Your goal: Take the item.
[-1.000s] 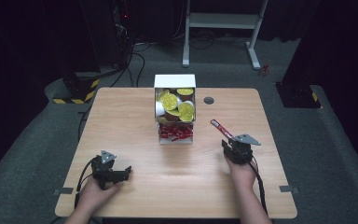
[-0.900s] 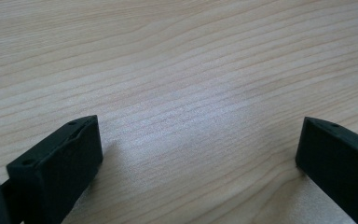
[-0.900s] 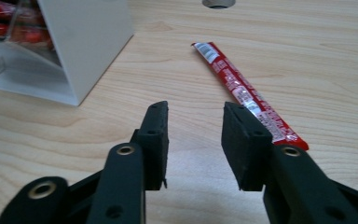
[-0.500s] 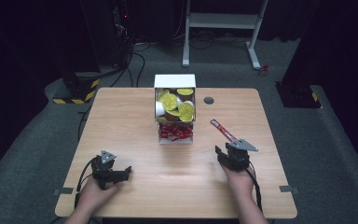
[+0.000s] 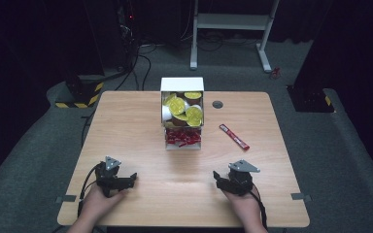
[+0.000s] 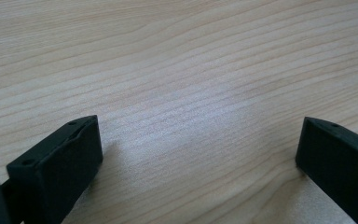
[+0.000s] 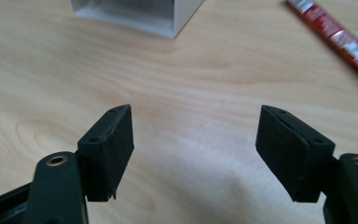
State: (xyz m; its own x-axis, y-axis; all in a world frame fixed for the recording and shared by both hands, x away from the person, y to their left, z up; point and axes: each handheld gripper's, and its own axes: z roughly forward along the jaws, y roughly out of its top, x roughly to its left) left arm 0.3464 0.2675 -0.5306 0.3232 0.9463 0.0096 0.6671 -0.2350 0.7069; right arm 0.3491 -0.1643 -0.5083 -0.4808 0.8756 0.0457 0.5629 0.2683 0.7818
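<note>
We see a wooden desk point(image 5: 126, 121) on a grey carpet, with dark equipment and a white frame beyond its far edge; near the middle of its far half stands a white box point(image 5: 182, 85), open toward us, with yellow-lidded cups point(image 5: 177, 105) piled in its upper part and small red packets point(image 5: 184, 138) in its lower part; a small round grommet point(image 5: 217, 104) sits in the desk surface just right of the box.

Our left gripper point(image 5: 132, 177) rests on the near left of the desk, held by the left hand point(image 5: 97, 203); in the left gripper view its jaws stand wide apart over bare wood, with nothing between them.

Our right gripper point(image 5: 215, 175) rests on the near right, held by the right hand point(image 5: 240, 201); its jaws have just been opening, and in the right gripper view they stand well apart with only wood grain between the pads, gripping nothing.

The red stick sachet point(image 5: 233, 136) lies flat on the desk, right of the box and apart from it, at a slant, well ahead of the right gripper; in the right gripper view the same sachet point(image 7: 338, 39) shows at the upper right, beyond the jaws and clear of them, while a corner of the box point(image 7: 135, 14) shows at the top.
</note>
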